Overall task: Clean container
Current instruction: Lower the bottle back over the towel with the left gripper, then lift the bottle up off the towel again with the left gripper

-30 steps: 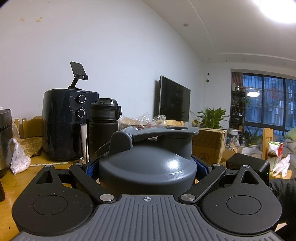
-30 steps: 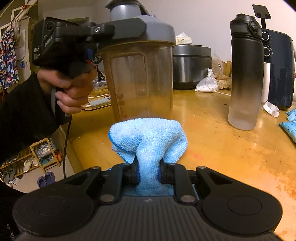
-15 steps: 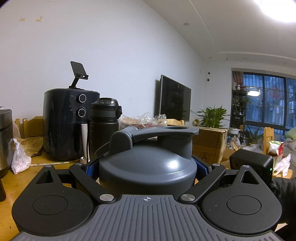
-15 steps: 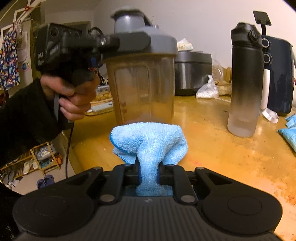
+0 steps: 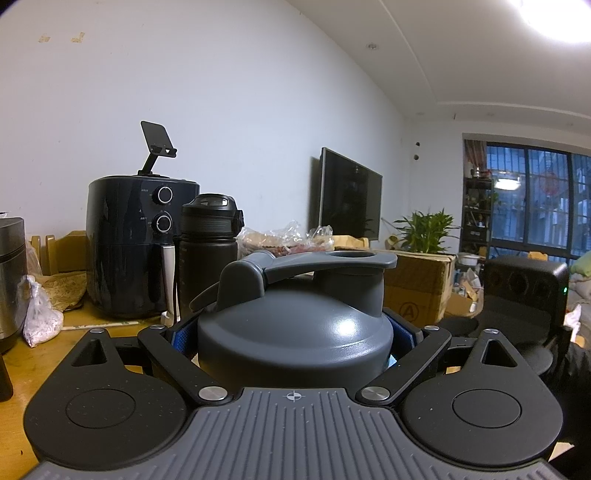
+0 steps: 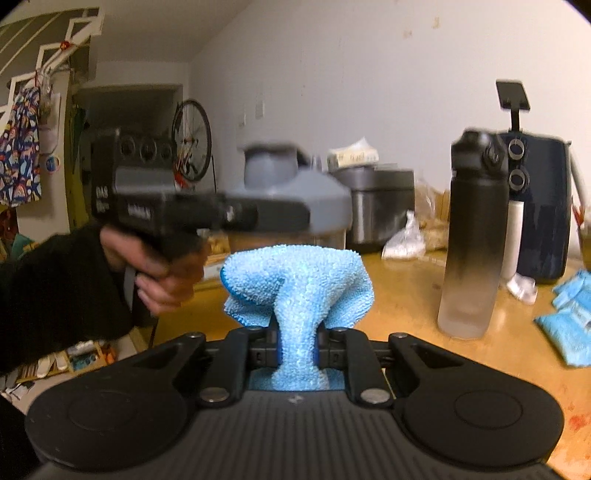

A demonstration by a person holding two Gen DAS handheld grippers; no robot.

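Blue cloth (image 6: 295,284) is pinched tight in the right hand-held gripper (image 6: 295,347), bunching out ahead of its tips above the bench (image 6: 406,317). At ten o'clock from it, a hand (image 6: 162,273) in a dark sleeve holds the left hand-held gripper (image 5: 291,332) about level, clamped round the lid (image 5: 295,328) of the shaker (image 6: 291,199), upright and blurred. A bottle (image 6: 472,236) stands at two o'clock.

white walls (image 5: 240,92) rise to a bright ceiling lamp (image 5: 554,14), a dark television (image 5: 349,195) hangs beside a leafy plant (image 5: 424,229), a barred window (image 5: 535,199) shows blue dusk, and a bicycle wheel (image 6: 192,140) leans by the doorway.
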